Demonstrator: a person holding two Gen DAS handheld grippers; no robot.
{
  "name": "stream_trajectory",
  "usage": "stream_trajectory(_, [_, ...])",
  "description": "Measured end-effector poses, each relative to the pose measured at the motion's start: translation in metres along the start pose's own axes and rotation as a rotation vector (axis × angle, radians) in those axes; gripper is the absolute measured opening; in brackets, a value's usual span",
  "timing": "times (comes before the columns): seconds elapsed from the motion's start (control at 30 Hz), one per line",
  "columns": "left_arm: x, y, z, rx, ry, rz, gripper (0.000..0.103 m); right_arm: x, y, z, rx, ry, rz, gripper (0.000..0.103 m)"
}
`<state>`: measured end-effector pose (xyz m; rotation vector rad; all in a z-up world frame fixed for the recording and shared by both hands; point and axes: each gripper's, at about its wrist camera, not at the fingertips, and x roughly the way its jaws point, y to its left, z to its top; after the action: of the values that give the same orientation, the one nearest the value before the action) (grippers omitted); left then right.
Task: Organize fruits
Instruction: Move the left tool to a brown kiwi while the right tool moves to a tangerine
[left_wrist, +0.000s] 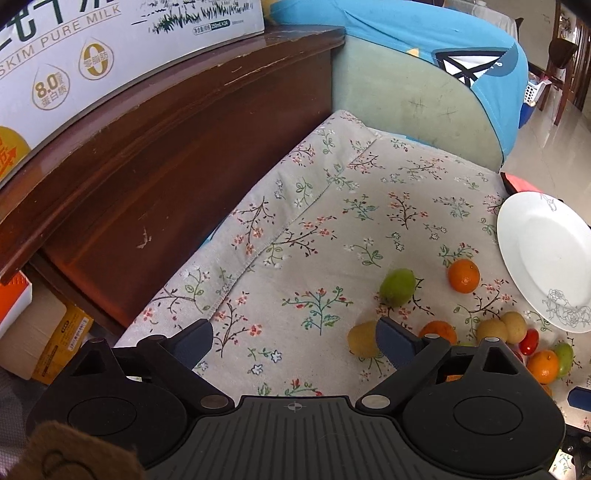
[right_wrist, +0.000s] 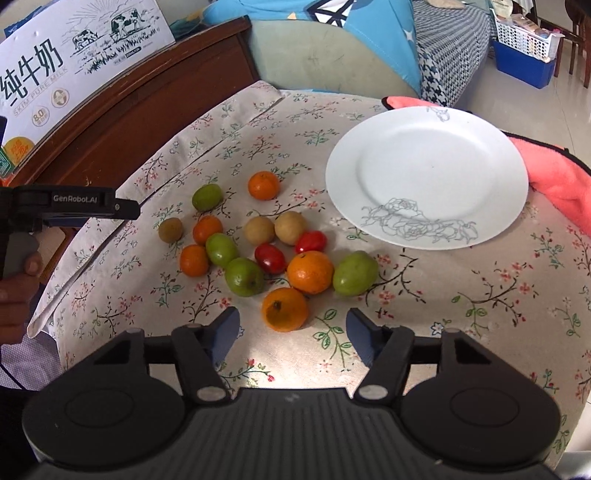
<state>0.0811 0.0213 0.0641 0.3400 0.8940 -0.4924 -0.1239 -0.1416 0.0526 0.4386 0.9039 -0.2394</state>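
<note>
Surroundings: white plate at 1 o'clock, bare | Fruit: nearest orange lies between spread right gripper fingers | Left gripper: spread, empty.

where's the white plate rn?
Right wrist view, upper right: white plate on the floral tablecloth, beside the pink towel, beyond the fruit pile.
</note>
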Motion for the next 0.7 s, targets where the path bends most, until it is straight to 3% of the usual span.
stream_trajectory(0.2, [0.015, -0.009, 0.001, 0.011, 0.034, -0.060, 0.093, 0.008, 0.001, 0.001, 0.023, 0.005, 0.004, 0.062])
stream_trajectory(0.4, [0.030, -0.013, -0.005, 0.032, 0.056, -0.057, 0.081, 0.013, 0.004, 0.001, 0.019, 0.013, 0.006, 0.058])
stream_trajectory(0.7, [0.034, -0.018, -0.007, 0.034, 0.032, -0.102, 0.073, 0.020, 0.008, 0.000, 0.009, 0.023, 0.008, 0.045])
